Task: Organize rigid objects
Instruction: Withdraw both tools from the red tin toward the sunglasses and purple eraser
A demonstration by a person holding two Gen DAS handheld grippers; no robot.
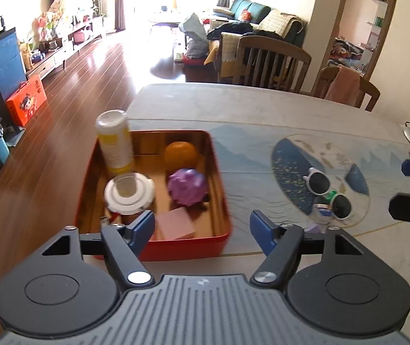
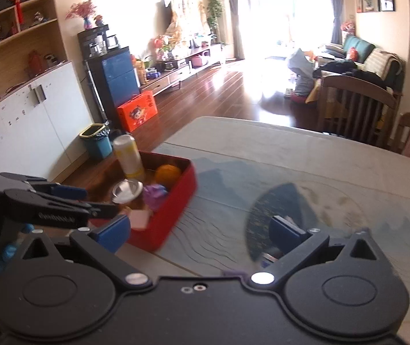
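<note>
Off the left side of the left gripper (image 1: 200,228), past its blue-padded left finger, sits a shallow red metal tin with rounded corners (image 1: 219,178) and a glossy brown inner floor. At the tin's far left corner stands a tall white and yellow plastic canister (image 1: 115,141), upright against the wall. Nearer the gripper, just ahead of the left fingertip, is a jar with a flat white ringed lid (image 1: 129,192). To the right of these lie a round orange fruit (image 1: 180,154), a knobbly purple ball (image 1: 187,186) and, closest to the tool, a pale pink square block (image 1: 174,224). The left gripper's jaws stand wide apart with nothing between them, over the tin's near right corner and the patterned grey-blue tablecloth (image 1: 248,115). Well to the right of its right finger, a pair of white-framed round sunglasses (image 1: 330,194) rests on the cloth's dark blue fan print, touching a small green-topped item too small to make out. The right gripper (image 2: 202,228) is spread to its fullest, empty, with the red tin ahead-left of it; its picture is blurred.
</note>
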